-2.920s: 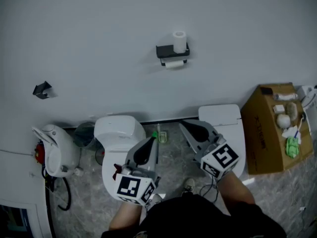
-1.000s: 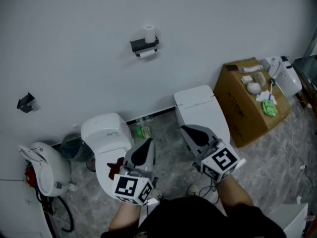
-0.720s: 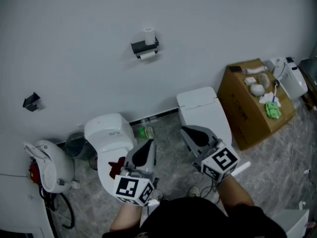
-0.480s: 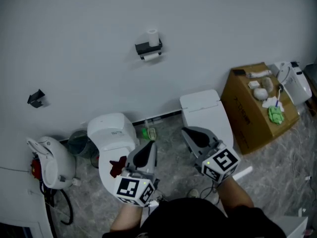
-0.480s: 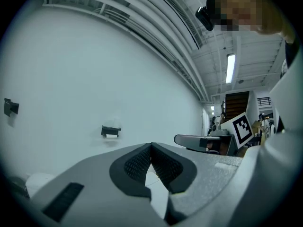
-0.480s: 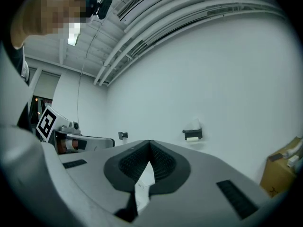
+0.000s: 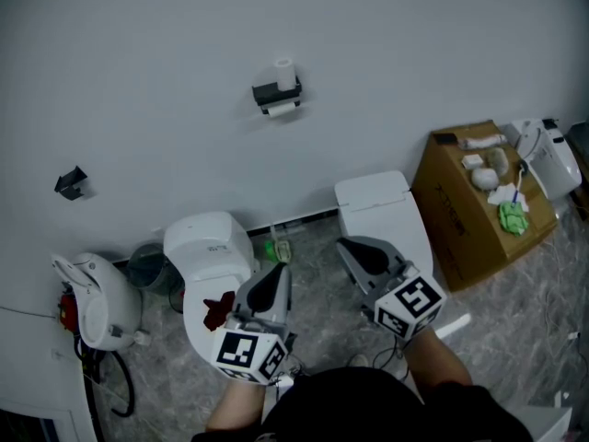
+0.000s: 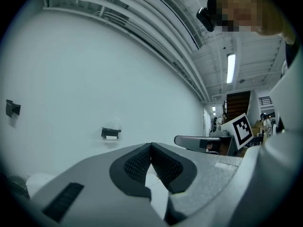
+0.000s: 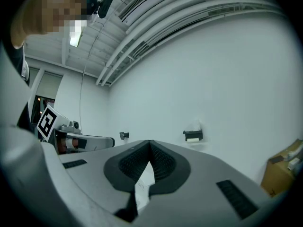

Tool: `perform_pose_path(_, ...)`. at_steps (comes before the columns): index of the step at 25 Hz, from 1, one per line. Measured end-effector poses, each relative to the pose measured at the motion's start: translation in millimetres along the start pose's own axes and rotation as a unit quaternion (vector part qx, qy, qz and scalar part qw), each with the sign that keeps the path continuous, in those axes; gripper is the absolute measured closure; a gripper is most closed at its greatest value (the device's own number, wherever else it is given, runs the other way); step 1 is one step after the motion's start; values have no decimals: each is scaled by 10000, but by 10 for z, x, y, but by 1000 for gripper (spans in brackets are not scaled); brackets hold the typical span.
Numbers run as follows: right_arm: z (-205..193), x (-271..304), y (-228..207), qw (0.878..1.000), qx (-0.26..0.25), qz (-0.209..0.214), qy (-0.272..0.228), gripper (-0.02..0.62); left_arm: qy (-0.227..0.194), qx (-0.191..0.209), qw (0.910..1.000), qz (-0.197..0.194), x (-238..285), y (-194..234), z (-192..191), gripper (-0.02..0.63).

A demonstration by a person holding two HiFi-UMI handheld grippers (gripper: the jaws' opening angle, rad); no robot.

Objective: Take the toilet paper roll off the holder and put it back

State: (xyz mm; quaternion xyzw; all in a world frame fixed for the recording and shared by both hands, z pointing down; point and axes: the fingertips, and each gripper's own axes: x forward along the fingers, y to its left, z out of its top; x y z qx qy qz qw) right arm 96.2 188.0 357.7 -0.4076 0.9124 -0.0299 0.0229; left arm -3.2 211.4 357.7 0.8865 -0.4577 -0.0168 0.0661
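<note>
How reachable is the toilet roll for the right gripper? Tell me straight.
Probably not yet: the right gripper, shut, sits well short of the toilet paper roll on the wall holder; nothing blocks the way.

We see holder [image 7: 269, 93]: black, box-like, fixed on white wall [image 7: 414, 35], sitting level. On top of holder we see toilet paper roll [image 7: 285, 70]: white, standing upright, at holder's right end, touching its top face. Just under holder we see second white paper [image 7: 282, 110], lying level along holder's underside, reaching a little past its right end. Whether it is full roll, we cannot tell. In both gripper views holder shows small and dark. Upright roll above holder is pale there, hard for us to make out.
</note>
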Motion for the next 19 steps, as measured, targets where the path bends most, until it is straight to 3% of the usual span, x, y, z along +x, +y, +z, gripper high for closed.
perform_pose_path(19, 70, -179, 164, 9999, -116, 23, -19, 598, -77, 11, 10000, -12, -174, -148, 25, 603)
